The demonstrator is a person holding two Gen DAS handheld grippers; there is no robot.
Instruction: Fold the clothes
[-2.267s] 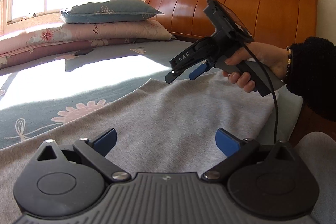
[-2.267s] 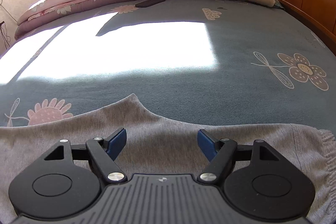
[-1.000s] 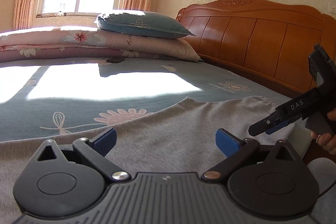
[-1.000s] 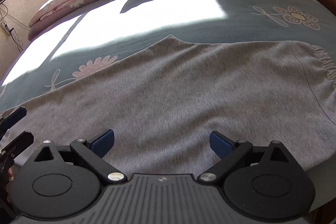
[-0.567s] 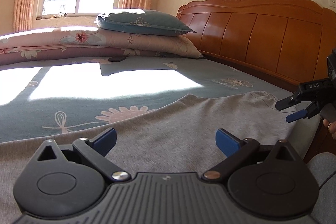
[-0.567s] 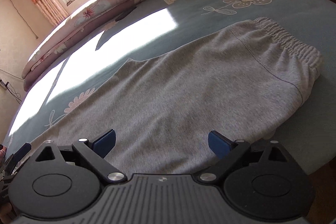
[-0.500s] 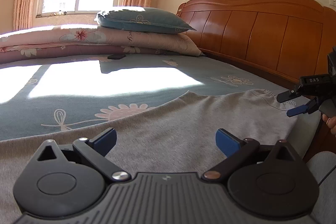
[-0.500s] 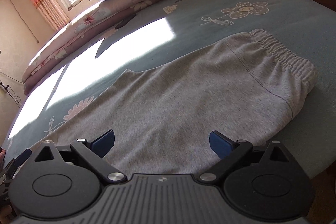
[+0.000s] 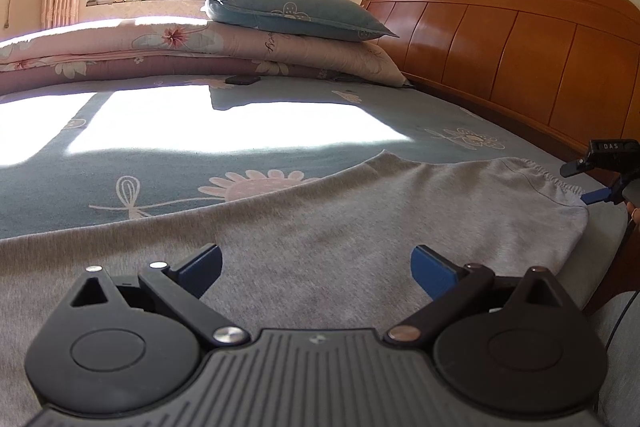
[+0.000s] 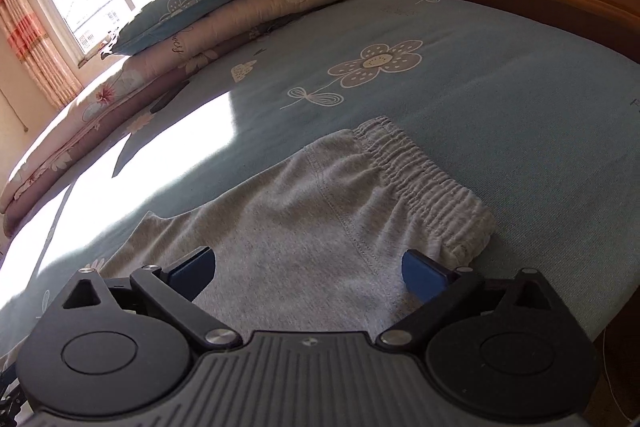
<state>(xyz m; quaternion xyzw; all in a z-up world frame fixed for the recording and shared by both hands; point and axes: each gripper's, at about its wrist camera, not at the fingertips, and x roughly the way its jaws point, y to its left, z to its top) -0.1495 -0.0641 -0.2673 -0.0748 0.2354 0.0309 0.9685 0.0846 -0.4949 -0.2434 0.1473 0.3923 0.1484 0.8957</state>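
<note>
Grey sweatpants (image 9: 320,227) lie flat along the near edge of the bed, with the elastic waistband (image 10: 424,167) at the right end. My left gripper (image 9: 316,267) hovers open just above the leg fabric, nothing between its blue pads. My right gripper (image 10: 308,271) is open too, low over the hip area, its right pad (image 10: 424,277) close to the waistband's near corner. In the left wrist view the right gripper (image 9: 588,183) shows at the far right, beside the waistband end, with a fingertip of the person's hand under it.
A blue flowered sheet (image 9: 280,155) covers the bed, with a bright sun patch in the middle. A folded pink quilt (image 9: 200,51) and a blue pillow (image 9: 296,13) lie by the window. The wooden headboard (image 9: 520,39) runs along the right. A small dark object (image 9: 242,79) lies near the quilt.
The right gripper has swung right and down toward the waistband end of the pants, staying open. The left gripper has held almost still over the leg.
</note>
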